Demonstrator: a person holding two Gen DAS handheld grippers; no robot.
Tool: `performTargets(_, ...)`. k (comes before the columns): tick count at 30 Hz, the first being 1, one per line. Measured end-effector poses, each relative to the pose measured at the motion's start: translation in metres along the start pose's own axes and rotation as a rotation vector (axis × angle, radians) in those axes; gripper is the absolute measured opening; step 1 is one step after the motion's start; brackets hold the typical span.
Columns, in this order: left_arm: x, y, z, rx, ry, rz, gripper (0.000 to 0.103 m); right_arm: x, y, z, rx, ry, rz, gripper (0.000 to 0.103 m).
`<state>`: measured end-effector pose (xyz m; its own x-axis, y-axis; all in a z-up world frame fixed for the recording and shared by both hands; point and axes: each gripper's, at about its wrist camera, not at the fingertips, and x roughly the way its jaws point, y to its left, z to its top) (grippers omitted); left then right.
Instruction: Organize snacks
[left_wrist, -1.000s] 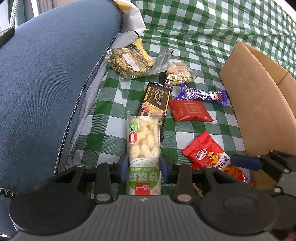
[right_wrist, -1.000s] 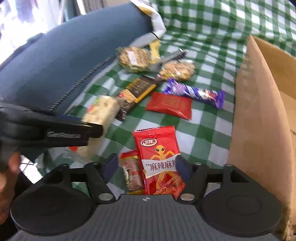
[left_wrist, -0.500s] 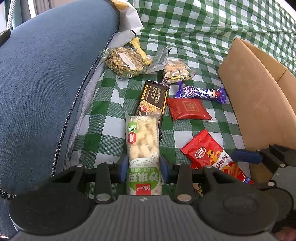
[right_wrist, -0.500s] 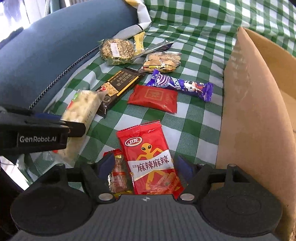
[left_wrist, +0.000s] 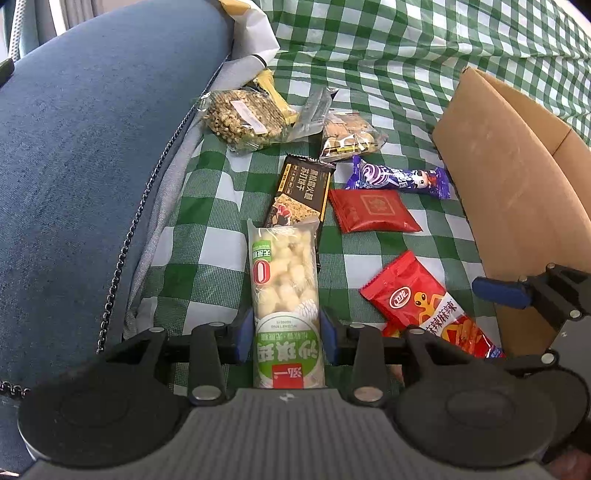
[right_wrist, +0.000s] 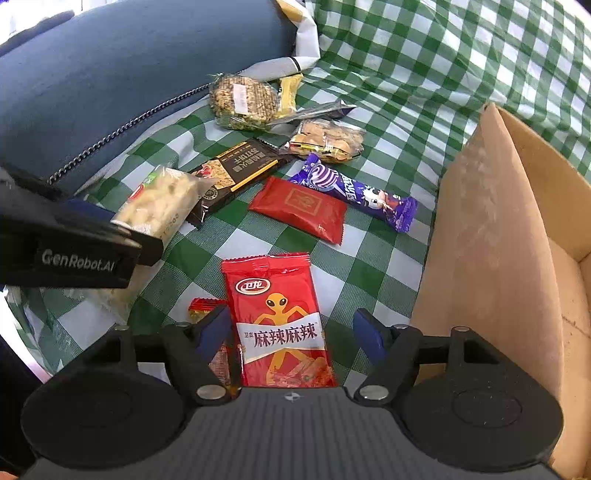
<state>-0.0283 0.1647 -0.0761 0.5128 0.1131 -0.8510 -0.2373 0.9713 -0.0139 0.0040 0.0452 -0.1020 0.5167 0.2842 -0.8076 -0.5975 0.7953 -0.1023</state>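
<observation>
My left gripper is shut on a long clear-and-green puffed snack bar, which also shows in the right wrist view. My right gripper is open, its fingers either side of a red spicy-strip packet lying on the green checked cloth; the packet also shows in the left wrist view. A smaller red packet lies by the left finger. The brown cardboard box stands open at the right.
Further back lie a flat red sachet, a purple bar, a black cracker pack, a clear biscuit bag and a grain-cake bag. A blue cushion rises at the left.
The right gripper has moved closer over the red spicy-strip packet and its view has steadied. The left gripper still holds the snack bar and has shifted slightly.
</observation>
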Motion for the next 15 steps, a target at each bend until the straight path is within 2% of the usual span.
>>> performTargets(4,0.002,-0.001,0.001,0.004,0.005,0.001,0.042,0.009,0.001,-0.003,-0.019,0.073,0.017,0.068)
performTargets(7,0.003,-0.003,0.001,0.011,0.005,0.001,0.042,0.009,0.002,-0.004,-0.017,0.064,0.016,0.067)
performTargets(8,0.004,-0.003,0.001,0.013,0.005,0.002,0.042,0.008,0.001,-0.004,-0.01,0.058,0.025,0.052)
performTargets(12,0.004,-0.003,0.0,0.012,0.007,0.001,0.042,0.004,0.004,-0.003,-0.024,0.032,0.04,0.042)
performTargets(15,0.003,-0.003,0.0,0.013,0.008,0.004,0.04,-0.004,0.004,-0.001,-0.017,-0.009,0.065,0.029)
